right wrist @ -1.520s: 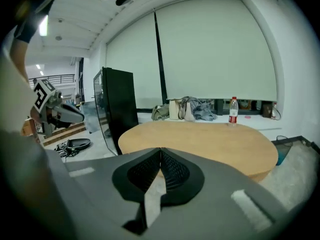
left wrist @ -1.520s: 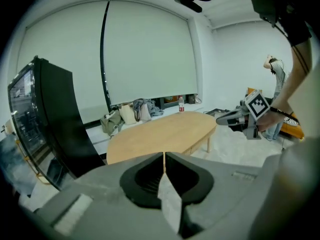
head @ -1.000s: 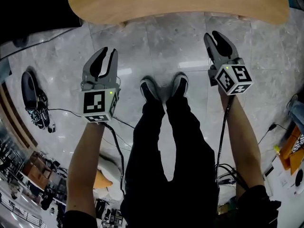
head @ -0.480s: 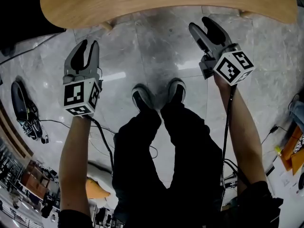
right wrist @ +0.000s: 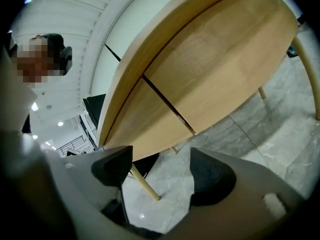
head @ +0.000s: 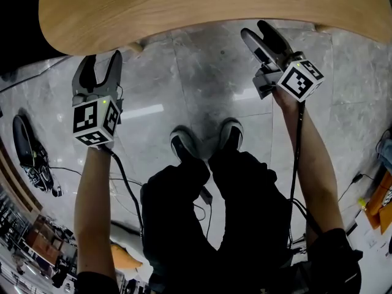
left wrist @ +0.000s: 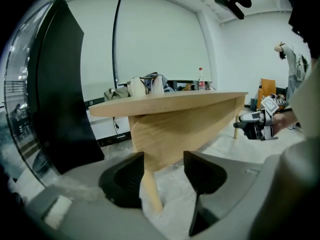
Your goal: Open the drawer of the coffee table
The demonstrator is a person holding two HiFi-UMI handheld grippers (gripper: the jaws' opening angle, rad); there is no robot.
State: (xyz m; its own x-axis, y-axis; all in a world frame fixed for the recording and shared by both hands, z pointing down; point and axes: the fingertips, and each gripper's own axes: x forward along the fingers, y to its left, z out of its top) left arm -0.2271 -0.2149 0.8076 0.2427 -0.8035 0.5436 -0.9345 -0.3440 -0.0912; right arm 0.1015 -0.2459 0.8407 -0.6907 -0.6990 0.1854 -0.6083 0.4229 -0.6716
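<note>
Left hand-held gripper [head: 101, 60]: jaws opening, spread wide, pinching nothing. Bench leg [left wrist: 150, 194] seen beyond the gap, untouched.
Right hand-held gripper [head: 254, 29]: jaws opening, spread wide, empty.
Bench [head: 184, 5]: wooden, rim just ahead of both sets of tips.
Side face ahead of the right one: split by a dark seam [right wrist: 167, 104], panels flush. Cannot tell which panel is the drawer.
Open marble floor [head: 184, 78] between and below both.

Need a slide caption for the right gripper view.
Right gripper, jaws opening and empty, aimed at the seamed side of the coffee table.
</note>
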